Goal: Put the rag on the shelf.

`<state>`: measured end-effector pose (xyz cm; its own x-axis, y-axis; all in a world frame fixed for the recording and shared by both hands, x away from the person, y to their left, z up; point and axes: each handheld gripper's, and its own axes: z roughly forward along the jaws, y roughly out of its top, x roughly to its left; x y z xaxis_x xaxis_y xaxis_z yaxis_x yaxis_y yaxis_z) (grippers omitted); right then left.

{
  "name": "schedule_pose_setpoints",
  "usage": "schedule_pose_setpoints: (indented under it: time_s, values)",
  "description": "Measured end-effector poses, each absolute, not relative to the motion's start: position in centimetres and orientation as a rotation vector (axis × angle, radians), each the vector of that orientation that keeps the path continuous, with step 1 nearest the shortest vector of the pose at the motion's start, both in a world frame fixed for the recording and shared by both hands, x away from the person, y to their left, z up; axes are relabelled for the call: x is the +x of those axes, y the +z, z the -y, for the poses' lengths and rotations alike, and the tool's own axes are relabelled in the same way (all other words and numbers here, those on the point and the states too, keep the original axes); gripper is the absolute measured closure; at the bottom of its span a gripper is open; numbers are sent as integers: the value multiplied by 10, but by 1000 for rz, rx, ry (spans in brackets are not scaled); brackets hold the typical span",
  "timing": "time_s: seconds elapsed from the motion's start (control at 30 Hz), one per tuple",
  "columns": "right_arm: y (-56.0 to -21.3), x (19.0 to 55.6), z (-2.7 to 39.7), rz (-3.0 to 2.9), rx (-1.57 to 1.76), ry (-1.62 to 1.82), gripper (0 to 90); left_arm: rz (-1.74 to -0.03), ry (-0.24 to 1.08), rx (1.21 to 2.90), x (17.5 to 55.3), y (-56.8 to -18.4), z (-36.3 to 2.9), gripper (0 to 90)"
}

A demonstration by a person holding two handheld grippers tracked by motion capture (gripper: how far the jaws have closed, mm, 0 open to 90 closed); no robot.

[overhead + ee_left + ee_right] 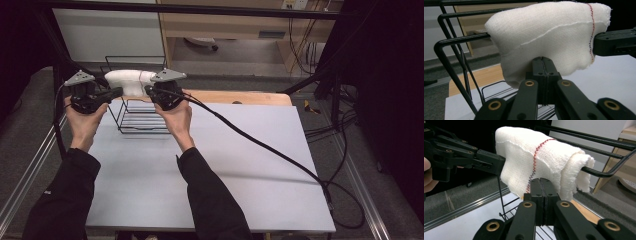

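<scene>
We see both hands low over the grey worktop [210, 165], left gripper [116, 93] and right gripper [148, 91] jaws each pressed closed on the white cloth [126, 80] draped over the black wire rack [142, 117] at the far-left edge

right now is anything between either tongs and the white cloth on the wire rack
Nothing visible is. Both the left tongs and right tongs are already closed on the lower edge of the white cloth, which is draped over the black wire rack's top bars.
</scene>
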<state>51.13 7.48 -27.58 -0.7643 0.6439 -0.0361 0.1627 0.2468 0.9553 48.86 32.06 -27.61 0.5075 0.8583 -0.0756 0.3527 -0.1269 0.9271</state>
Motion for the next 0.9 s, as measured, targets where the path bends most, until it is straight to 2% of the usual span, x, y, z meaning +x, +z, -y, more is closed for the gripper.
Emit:
schedule_pose_setpoints:
  time_s: [0.17,0.3,0.5,0.6,0.77,0.9]
  values:
    - [-274,509,-73,-2105,725,1550,844,-1030,603,1706,483,-276,-322,877]
    - [-267,502,-66,-2127,716,1584,771,-1028,588,1716,475,-274,-327,814]
    - [-264,493,-47,-2162,745,1592,620,-1035,554,1761,462,-281,-329,641]
    - [-269,488,-36,-2192,755,1557,541,-1047,552,1802,456,-290,-327,511]
    - [-277,481,-11,-2201,801,1522,392,-1044,525,1831,444,-309,-323,342]
    - [-284,475,11,-2215,829,1494,278,-1045,499,1860,437,-327,-319,244]
